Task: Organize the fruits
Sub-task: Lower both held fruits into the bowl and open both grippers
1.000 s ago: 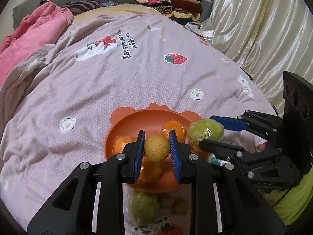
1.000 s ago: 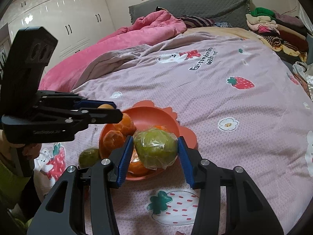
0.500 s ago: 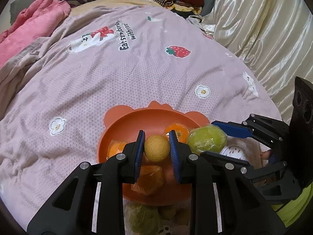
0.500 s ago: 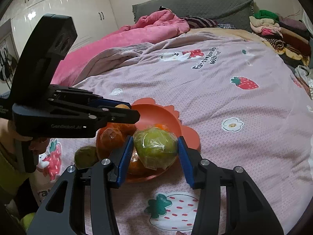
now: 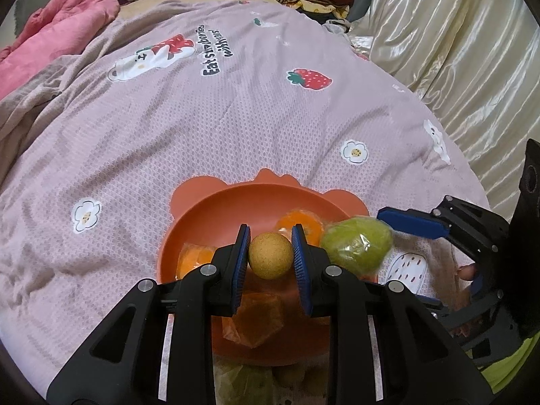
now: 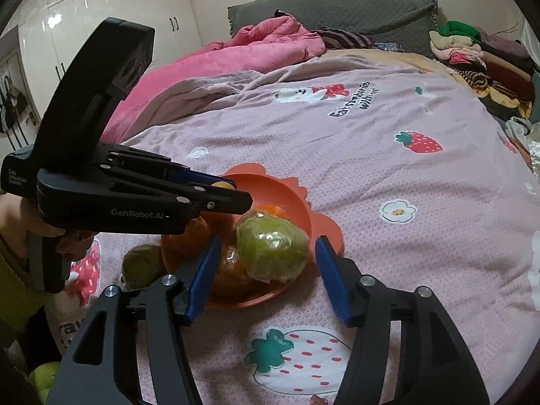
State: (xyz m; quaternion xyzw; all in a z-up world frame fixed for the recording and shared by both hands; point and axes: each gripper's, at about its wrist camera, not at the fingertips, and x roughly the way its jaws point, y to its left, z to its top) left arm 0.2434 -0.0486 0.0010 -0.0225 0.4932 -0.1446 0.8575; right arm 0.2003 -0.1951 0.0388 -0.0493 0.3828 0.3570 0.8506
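An orange bear-shaped plate (image 5: 236,202) (image 6: 300,212) lies on the pink bedspread and holds several wrapped oranges (image 5: 298,224). My left gripper (image 5: 270,256) is shut on a small tan round fruit (image 5: 270,256) above the plate; it also shows in the right wrist view (image 6: 222,185). My right gripper (image 6: 266,270) is open, its jaws wide apart on either side of a wrapped green fruit (image 6: 273,249) (image 5: 356,244) at the plate's near rim. Another green fruit (image 6: 143,265) lies on the bed left of the plate.
A pink quilt (image 6: 236,57) is bunched at the far side of the bed. Folded clothes (image 6: 472,50) are stacked at the far right. Shiny cream curtains (image 5: 455,50) hang along the right side. White wardrobes (image 6: 101,17) stand at the left.
My right gripper has opened and let go of the wrapped green fruit at the plate's rim. My left gripper has moved forward over the plate, still holding the tan fruit.
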